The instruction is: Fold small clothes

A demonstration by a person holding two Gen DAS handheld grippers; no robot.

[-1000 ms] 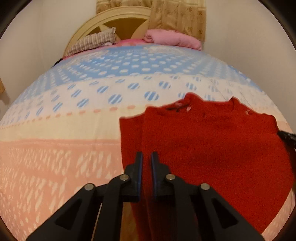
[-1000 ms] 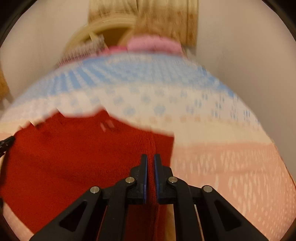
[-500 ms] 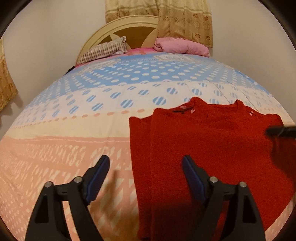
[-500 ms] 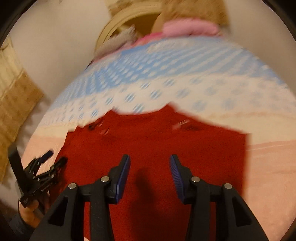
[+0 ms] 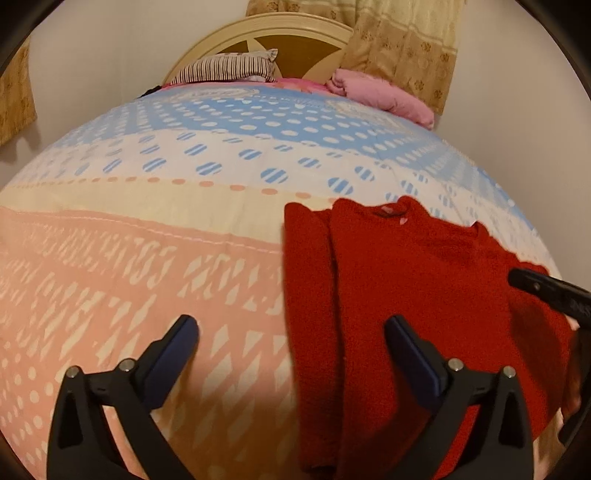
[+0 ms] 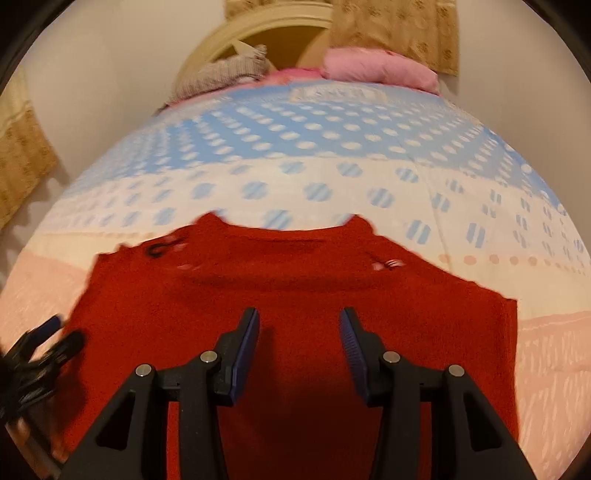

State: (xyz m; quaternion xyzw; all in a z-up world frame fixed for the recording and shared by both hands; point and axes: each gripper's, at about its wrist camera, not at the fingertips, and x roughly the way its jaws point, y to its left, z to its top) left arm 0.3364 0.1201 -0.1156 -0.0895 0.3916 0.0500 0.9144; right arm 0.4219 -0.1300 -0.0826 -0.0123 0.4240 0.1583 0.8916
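Note:
A red knitted garment [image 5: 413, 295] lies flat on the bed, its left side folded over in a long strip. It fills the middle of the right wrist view [image 6: 295, 295]. My left gripper [image 5: 291, 328] is open and empty above the garment's left edge. My right gripper [image 6: 299, 328] is open and empty over the garment's middle. The right gripper's tip shows at the right edge of the left wrist view [image 5: 546, 291]. The left gripper shows blurred at the lower left of the right wrist view [image 6: 37, 354].
The bedspread [image 5: 147, 229] is patterned pink, cream and blue. A striped pillow [image 5: 225, 68] and a pink pillow [image 5: 380, 96] lie at the headboard [image 5: 280, 35]. Curtains [image 5: 402, 40] hang behind. A wall stands close on the right.
Both grippers were shut on the garment's sides a second ago. They opened, let go and pulled back. The right gripper swung left over the garment's middle.

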